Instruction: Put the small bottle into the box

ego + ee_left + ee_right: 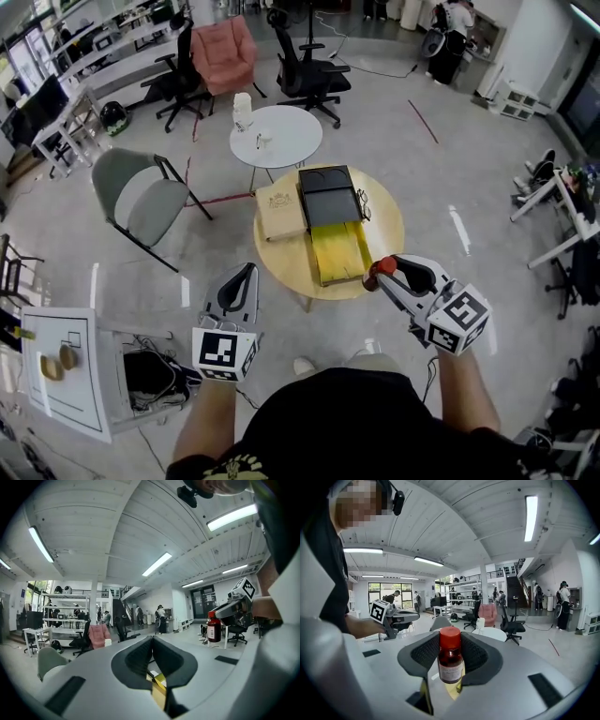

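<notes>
A small brown bottle with a red cap [379, 272] is upright between the jaws of my right gripper [390, 270], just past the right front edge of the round wooden table [386, 230]. In the right gripper view the bottle [450, 660] fills the gap between the pads. The open box [338, 251] lies on the table with a yellow inside and its black lid [327, 196] folded back. My left gripper [245, 274] hovers shut and empty off the table's front left. From it I see the bottle [213, 627] to the right.
A flat tan box [279, 211] lies left of the open box, and glasses [363, 204] lie to its right. Behind stands a white round table [281, 139] with a white jug [243, 111]. A grey chair [141, 199] is at the left, a white cabinet [67, 377] at lower left.
</notes>
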Demonstrator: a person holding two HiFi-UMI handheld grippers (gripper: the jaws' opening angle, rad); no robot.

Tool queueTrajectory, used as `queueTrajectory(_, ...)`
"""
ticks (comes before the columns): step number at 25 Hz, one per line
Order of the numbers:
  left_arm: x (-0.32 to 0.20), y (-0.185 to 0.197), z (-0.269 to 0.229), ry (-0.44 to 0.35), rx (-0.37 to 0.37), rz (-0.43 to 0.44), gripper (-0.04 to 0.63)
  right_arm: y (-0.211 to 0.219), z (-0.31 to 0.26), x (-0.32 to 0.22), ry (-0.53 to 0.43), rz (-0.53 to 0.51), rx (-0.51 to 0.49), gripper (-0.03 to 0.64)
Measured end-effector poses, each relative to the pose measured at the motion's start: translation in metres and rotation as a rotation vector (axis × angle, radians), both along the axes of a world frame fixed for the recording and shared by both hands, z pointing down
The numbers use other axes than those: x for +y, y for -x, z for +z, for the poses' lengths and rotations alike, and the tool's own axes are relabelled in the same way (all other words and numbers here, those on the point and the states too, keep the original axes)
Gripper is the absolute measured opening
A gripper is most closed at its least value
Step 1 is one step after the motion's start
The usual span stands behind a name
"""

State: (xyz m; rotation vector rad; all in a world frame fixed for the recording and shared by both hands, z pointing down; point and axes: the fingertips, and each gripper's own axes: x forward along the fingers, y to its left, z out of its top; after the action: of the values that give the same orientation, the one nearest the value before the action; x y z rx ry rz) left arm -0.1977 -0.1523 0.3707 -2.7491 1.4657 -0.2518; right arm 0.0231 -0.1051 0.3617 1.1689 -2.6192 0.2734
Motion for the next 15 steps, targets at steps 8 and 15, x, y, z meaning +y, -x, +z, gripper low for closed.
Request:
queueTrajectory(8, -0.008, -0.02, 0.009, 0.016, 0.004, 0.047, 0.018, -0.016, 0.003, -0.003, 0.016, 0.037, 0.008, 0.15)
queueTrajectory(15, -0.027, -0.019, 0.004, 0.008, -0.008, 0.0, 0.018, -0.017, 0.007, -0.033, 0.022, -0.012, -0.016, 0.15)
